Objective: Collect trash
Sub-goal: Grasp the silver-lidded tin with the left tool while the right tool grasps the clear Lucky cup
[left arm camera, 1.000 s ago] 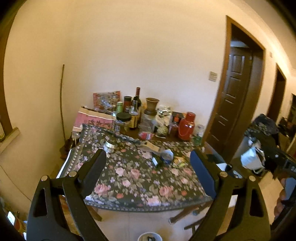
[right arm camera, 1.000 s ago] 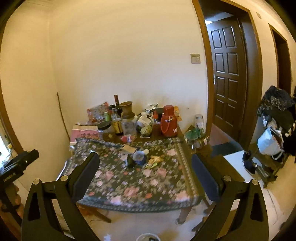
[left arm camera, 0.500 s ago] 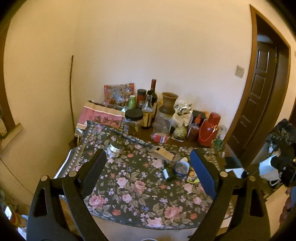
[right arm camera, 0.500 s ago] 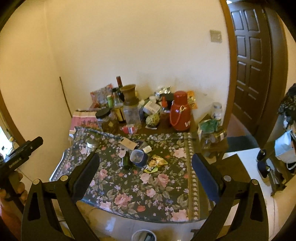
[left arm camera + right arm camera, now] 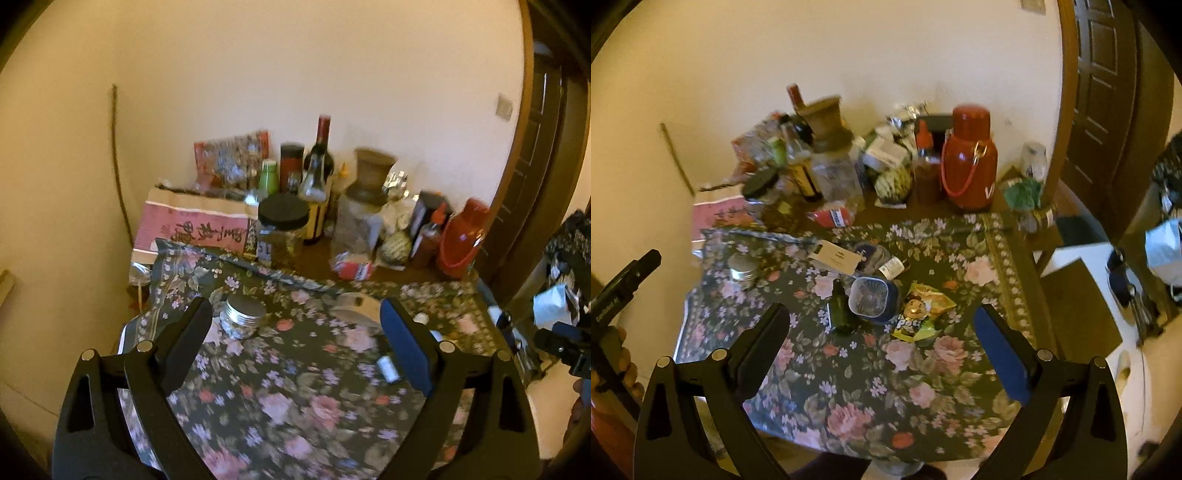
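Note:
A crumpled yellow snack wrapper lies on the floral tablecloth, beside a blue tub with a clear lid and a small green bottle. A white card and a small white bottle lie just beyond them. My right gripper hovers open above the cloth, short of the wrapper, with nothing between its fingers. My left gripper is open too, over the table's left half, near a silver-lidded jar and a small white bottle.
Bottles, jars, a red thermos and a pink carton crowd the table's back edge against the wall. A wooden door stands at the right. A low white surface sits right of the table. A hand holds the left gripper's black body.
Both grippers have come closer to the table and tilted down, so the cloth and the items on it look larger. Both stayed open.

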`<action>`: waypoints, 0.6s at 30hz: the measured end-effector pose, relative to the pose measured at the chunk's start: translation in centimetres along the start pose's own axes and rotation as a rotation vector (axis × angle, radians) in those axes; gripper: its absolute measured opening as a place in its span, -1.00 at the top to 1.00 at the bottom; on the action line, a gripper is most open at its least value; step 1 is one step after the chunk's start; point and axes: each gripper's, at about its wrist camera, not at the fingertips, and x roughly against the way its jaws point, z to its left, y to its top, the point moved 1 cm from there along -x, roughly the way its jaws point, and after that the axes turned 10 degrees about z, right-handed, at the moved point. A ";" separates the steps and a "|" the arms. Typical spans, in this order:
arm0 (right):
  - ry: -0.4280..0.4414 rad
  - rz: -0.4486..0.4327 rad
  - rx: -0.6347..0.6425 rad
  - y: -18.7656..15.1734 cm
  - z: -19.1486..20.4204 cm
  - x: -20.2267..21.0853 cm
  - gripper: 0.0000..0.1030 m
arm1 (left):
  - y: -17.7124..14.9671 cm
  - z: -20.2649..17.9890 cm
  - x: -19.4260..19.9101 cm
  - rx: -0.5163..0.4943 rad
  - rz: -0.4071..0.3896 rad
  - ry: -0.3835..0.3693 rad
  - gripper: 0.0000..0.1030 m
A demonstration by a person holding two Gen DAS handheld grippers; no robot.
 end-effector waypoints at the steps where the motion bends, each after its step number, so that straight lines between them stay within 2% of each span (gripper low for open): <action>1: -0.009 0.018 -0.014 0.4 0.4 -1.1 -0.93 | 0.4 0.6 -1.3 -0.010 0.020 -0.001 -0.79; 6: -0.036 0.115 -0.083 1.9 1.9 -6.4 -0.93 | 1.8 3.3 -9.4 -0.112 0.165 0.016 -0.79; 8: -0.047 0.146 -0.109 2.4 2.3 -8.3 -0.93 | 2.0 4.0 -12.8 -0.168 0.235 0.008 -0.79; 12: -0.067 0.227 -0.167 3.0 2.8 -12.4 -0.91 | 2.1 5.6 -18.9 -0.215 0.369 -0.028 -0.79; 18: -0.128 0.320 -0.265 3.1 2.1 -17.6 -0.87 | 2.1 6.2 -24.3 -0.297 0.467 -0.046 -0.79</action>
